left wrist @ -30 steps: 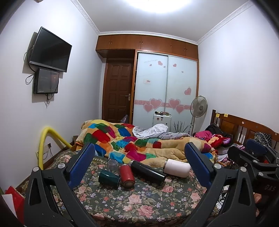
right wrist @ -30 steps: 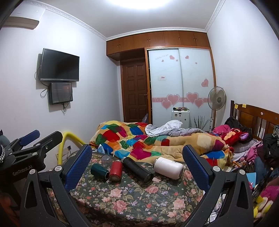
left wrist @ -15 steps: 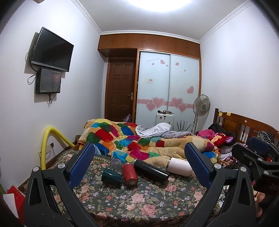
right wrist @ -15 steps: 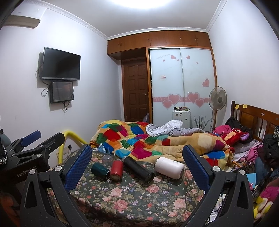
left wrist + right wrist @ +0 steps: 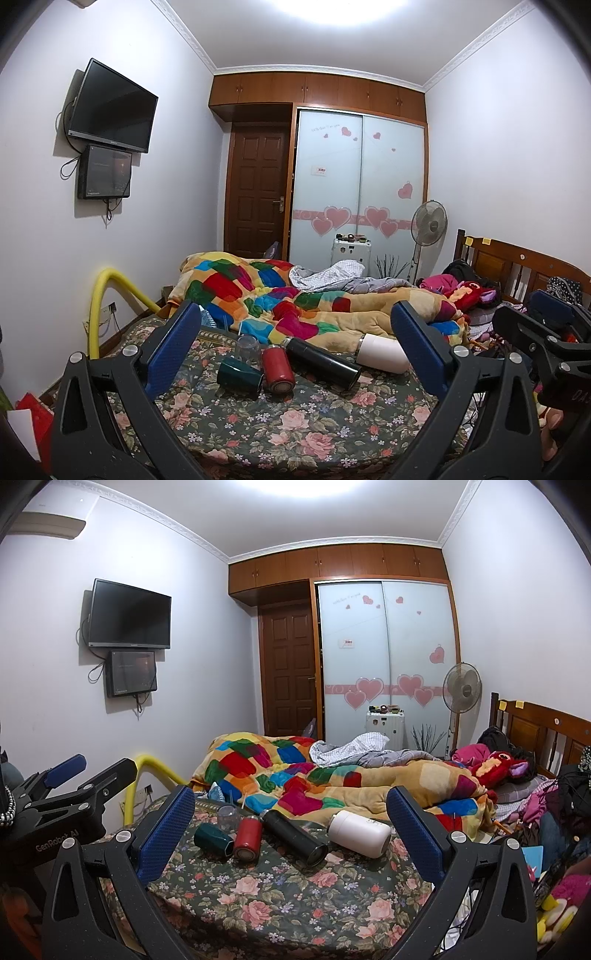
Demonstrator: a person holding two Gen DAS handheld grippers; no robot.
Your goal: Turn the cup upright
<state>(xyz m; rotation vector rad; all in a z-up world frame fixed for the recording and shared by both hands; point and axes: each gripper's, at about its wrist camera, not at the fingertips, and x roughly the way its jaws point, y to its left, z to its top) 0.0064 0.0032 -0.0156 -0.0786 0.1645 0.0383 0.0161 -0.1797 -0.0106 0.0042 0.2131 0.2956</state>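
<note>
Several cups lie on their sides on a floral-covered table (image 5: 295, 424): a dark green cup (image 5: 238, 376) (image 5: 213, 840), a red cup (image 5: 277, 368) (image 5: 246, 841), a black flask (image 5: 320, 357) (image 5: 293, 830) and a white cup (image 5: 382, 355) (image 5: 359, 832). A small clear glass (image 5: 246, 346) (image 5: 228, 816) stands behind them. My left gripper (image 5: 295, 350) is open and empty, short of the cups. My right gripper (image 5: 291, 830) is open and empty, also short of them. The left gripper also shows at the left of the right wrist view (image 5: 66, 797).
A bed with a colourful patchwork quilt (image 5: 280, 299) lies right behind the table. A yellow tube (image 5: 99, 306) arches at the left. A wooden headboard (image 5: 535, 731) and piled clothes are at the right. A fan (image 5: 461, 694) and wardrobe stand at the back.
Both grippers have moved slightly; the cups sit a little lower and nearer in the views. Both stay open. The cups have not moved.
</note>
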